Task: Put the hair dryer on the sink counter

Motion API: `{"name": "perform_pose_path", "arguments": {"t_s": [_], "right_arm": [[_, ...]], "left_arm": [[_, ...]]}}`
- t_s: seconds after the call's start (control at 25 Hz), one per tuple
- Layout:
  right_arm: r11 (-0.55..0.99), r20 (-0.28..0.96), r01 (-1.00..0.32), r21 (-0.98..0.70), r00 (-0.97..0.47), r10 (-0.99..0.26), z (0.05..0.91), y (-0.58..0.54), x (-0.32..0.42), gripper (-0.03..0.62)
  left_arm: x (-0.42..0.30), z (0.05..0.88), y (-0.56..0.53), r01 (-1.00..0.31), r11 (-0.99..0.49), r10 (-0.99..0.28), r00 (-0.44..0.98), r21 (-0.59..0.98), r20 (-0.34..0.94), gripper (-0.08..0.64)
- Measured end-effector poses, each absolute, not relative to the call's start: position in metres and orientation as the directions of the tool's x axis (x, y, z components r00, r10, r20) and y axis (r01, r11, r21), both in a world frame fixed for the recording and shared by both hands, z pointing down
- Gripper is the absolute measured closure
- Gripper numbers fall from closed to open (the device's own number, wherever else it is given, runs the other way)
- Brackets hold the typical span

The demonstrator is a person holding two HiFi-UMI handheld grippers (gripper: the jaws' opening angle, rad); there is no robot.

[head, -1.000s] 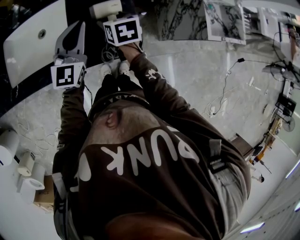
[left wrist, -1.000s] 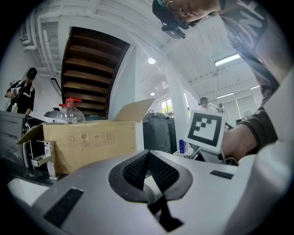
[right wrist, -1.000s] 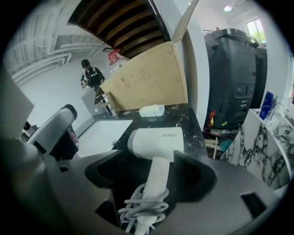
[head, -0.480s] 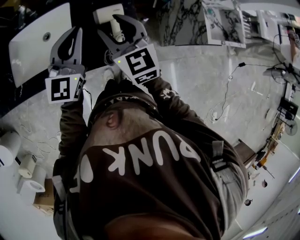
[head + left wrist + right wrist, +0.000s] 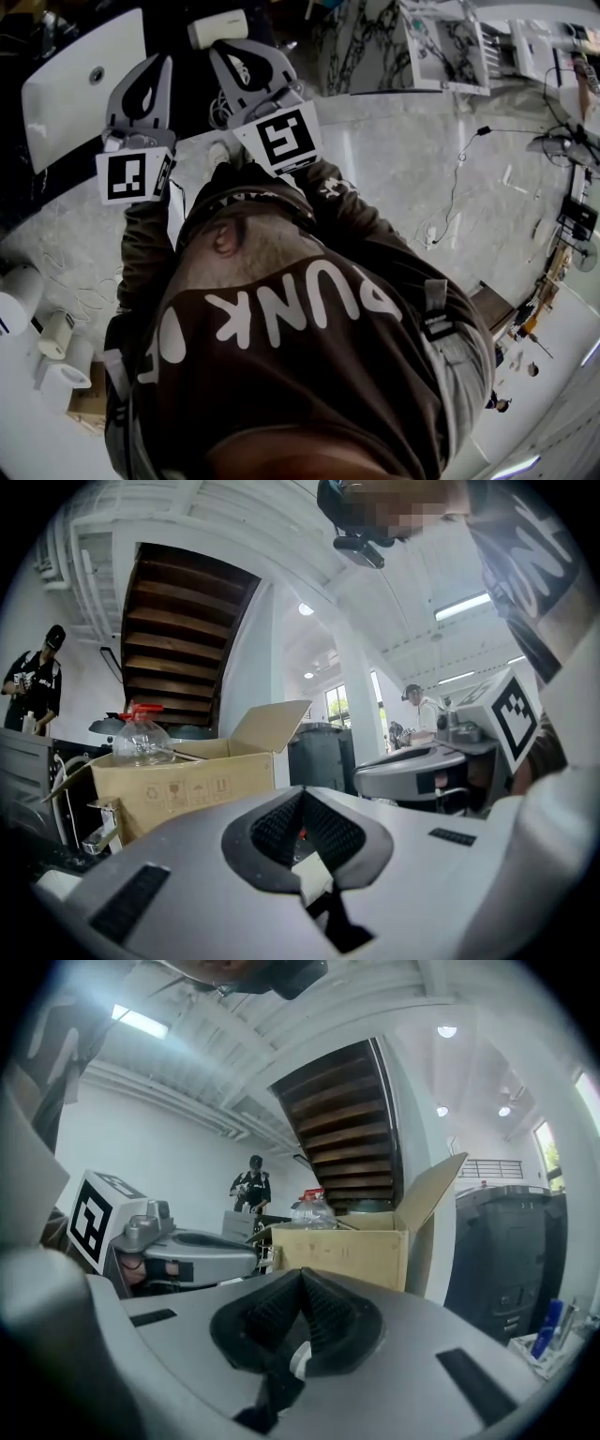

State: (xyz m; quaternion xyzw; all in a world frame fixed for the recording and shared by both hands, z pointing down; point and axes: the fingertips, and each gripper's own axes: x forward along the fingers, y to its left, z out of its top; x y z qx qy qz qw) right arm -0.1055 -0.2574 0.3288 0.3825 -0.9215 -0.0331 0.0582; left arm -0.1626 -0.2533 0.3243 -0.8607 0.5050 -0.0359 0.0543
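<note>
The white hair dryer (image 5: 217, 28) lies on the dark counter (image 5: 178, 28) at the top of the head view, to the right of the white sink basin (image 5: 56, 89). My right gripper (image 5: 225, 52) points up at it, tips just below its body, jaws shut. In the right gripper view the pads (image 5: 281, 1312) meet with nothing between them. The dryer's handle is hidden behind the jaws. My left gripper (image 5: 159, 64) hovers beside it over the basin's edge, also shut and empty, pads (image 5: 277, 827) together.
An open cardboard box (image 5: 347, 1246) with a clear plastic bottle (image 5: 141, 741) stands ahead under a dark staircase (image 5: 347, 1129). Paper rolls (image 5: 17, 298) stand at the lower left of the head view. Cables (image 5: 450, 178) trail over the marble floor. A person (image 5: 251, 1185) stands far off.
The right gripper dropped back from the dryer and spread its jaws beside the handle, then shut them. The left gripper barely moved.
</note>
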Motion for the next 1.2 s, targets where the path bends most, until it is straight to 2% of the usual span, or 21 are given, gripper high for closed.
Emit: {"name": "perform_pose_path", "arguments": {"t_s": [1.2], "right_arm": [[0.721, 0.063, -0.683, 0.115, -0.72, -0.691, 0.319, -0.26, -0.109, 0.584]], "left_arm": [[-0.16, 0.313, -0.258, -0.885, -0.447, -0.892, 0.451, -0.126, -0.003, 0.566]]}}
